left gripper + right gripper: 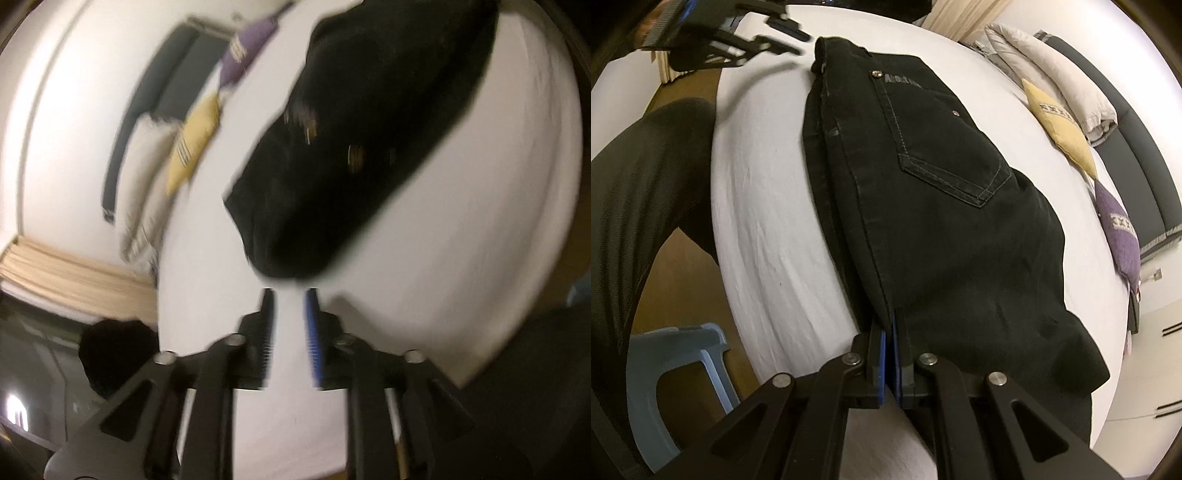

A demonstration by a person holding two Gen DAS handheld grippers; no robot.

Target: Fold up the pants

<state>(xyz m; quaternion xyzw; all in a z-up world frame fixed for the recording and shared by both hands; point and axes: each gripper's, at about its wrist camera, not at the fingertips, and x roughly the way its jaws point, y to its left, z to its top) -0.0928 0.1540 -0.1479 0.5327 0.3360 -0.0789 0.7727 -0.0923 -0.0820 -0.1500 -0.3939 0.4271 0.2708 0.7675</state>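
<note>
Black jeans (934,206) lie folded lengthwise on a white bed (768,206), back pocket up. My right gripper (891,325) is shut on the near edge of the jeans, the fabric pinched between its blue pads. My left gripper (290,295) is open and empty, its fingers apart, just short of the waistband end of the jeans (351,147); this view is motion-blurred. The left gripper also shows in the right wrist view (783,33) at the far end, beside the waistband.
A yellow cushion (1060,125), a purple cushion (1119,229) and a folded pale duvet (1045,70) lie along the dark headboard (1145,155). A blue plastic stool (672,373) stands by the bed's edge. The person's dark-clad leg (631,206) is at the left.
</note>
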